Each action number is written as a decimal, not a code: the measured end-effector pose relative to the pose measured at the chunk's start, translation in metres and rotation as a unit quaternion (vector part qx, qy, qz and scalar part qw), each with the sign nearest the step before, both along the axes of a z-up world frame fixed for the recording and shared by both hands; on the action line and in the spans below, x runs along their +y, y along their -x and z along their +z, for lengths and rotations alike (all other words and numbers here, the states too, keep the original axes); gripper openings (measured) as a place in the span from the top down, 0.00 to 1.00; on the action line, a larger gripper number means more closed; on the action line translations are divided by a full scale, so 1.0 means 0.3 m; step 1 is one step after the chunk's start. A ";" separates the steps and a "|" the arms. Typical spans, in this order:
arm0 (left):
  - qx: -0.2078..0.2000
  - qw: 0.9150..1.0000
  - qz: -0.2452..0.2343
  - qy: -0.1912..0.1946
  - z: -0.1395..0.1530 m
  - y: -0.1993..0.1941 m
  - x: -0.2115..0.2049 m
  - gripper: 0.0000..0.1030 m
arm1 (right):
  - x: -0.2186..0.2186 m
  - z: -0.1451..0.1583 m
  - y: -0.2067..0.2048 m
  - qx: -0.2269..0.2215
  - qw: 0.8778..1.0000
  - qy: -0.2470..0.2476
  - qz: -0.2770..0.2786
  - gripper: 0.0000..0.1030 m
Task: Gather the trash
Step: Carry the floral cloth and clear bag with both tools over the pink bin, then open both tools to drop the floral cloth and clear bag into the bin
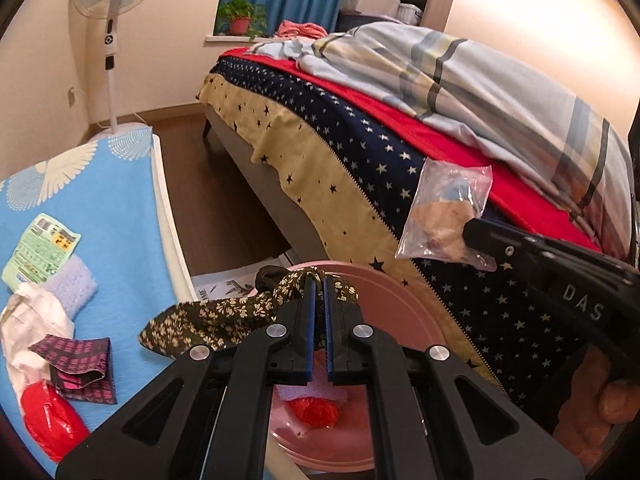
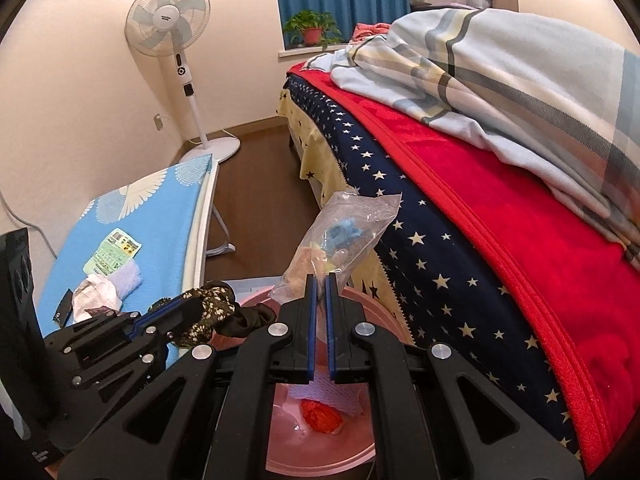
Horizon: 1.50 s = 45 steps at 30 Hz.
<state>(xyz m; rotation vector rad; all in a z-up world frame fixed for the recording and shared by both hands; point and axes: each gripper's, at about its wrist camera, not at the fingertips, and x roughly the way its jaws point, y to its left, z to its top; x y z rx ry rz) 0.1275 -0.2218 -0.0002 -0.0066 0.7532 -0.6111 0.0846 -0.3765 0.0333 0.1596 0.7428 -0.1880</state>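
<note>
My left gripper [image 1: 319,280] is shut on a dark floral cloth strip [image 1: 224,316], which trails left over the edge of a pink basin [image 1: 400,308]. In the right wrist view that same gripper [image 2: 188,304] holds the floral cloth [image 2: 212,308] at the basin's left rim. My right gripper [image 2: 320,278] is shut on the bottom corner of a clear plastic bag [image 2: 344,232] with blue and tan scraps inside; the bag [image 1: 444,216] hangs over the pink basin [image 2: 360,300]. A red crumpled wrapper [image 2: 322,416] and a pinkish white mesh piece [image 2: 340,394] lie in the basin.
A blue-covered table [image 1: 112,216] on the left carries a green leaflet [image 1: 40,252], a lilac knit piece [image 1: 72,284], a white crumpled bag [image 1: 32,324], a purple patterned wrapper [image 1: 80,364] and a red bag [image 1: 52,420]. The bed [image 1: 400,128] with star bedding lies on the right, a standing fan [image 1: 112,20] behind.
</note>
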 end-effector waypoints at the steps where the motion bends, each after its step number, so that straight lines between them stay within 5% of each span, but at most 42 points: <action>1: 0.003 1.000 0.000 -0.001 -0.007 -0.002 -0.001 0.97 | 0.000 -0.001 0.000 0.001 1.000 0.001 -0.001 0.96; 13: 0.019 1.000 -0.003 0.001 -0.036 -0.018 -0.006 0.96 | -0.001 -0.001 0.001 -0.001 1.000 0.007 -0.008 0.92; 17: 0.028 1.000 -0.002 0.003 -0.045 -0.023 0.001 0.83 | -0.012 -0.001 0.006 -0.002 1.000 0.001 -0.016 0.91; 22: 0.026 1.000 0.005 0.009 -0.034 -0.024 0.020 0.80 | -0.015 0.004 0.009 -0.005 1.000 0.003 -0.021 0.73; 45: -0.011 0.997 0.068 0.022 0.063 0.003 0.271 0.80 | 0.093 0.049 0.006 -0.054 0.998 -0.026 0.027 0.72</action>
